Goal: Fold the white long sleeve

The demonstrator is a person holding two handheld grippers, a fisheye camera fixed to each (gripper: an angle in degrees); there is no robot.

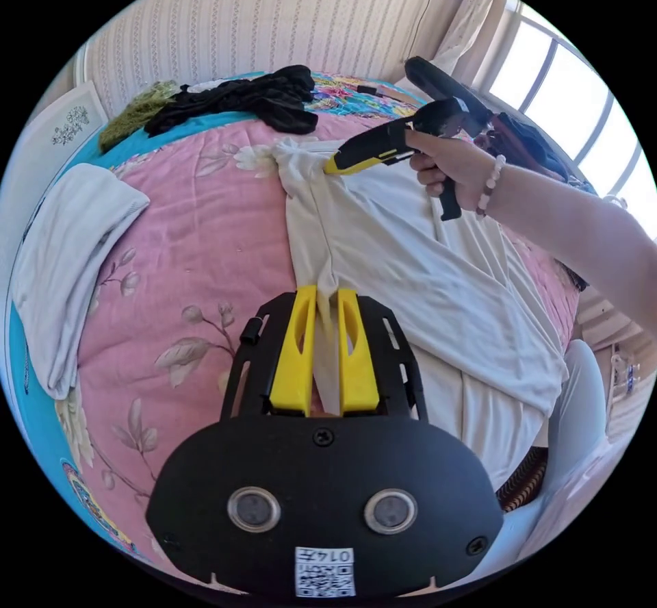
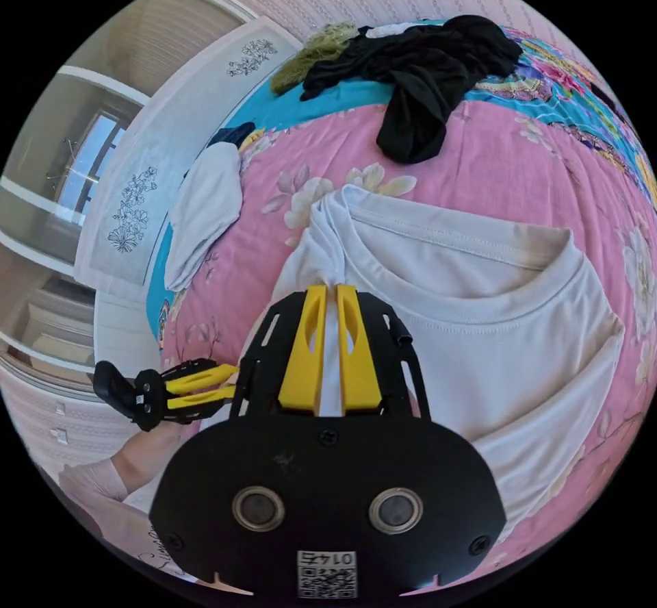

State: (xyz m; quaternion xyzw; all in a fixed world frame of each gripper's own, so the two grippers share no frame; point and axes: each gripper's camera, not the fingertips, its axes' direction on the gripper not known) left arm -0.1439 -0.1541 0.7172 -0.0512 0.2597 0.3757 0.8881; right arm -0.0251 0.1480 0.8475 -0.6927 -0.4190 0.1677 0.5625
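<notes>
Lying creased on the pink bedspread [image 1: 191,238], the white long sleeve [image 2: 479,334] (round-necked) is pinched by both grippers.

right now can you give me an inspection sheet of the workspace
surface: bed with pink floral quilt, teal edge at the far end.
job's things: white long sleeve lies flat, neckline toward the far end, one side gathered and lifted.
clutter: black clothes and a green item at the far end; folded white cloth to the side.
grippers: left tool shut on the shirt's edge; right tool shut on fabric near the collar.
cables: nothing seen.
surroundings: striped wall, bright window, the person's hand on the right tool's handle.
</notes>
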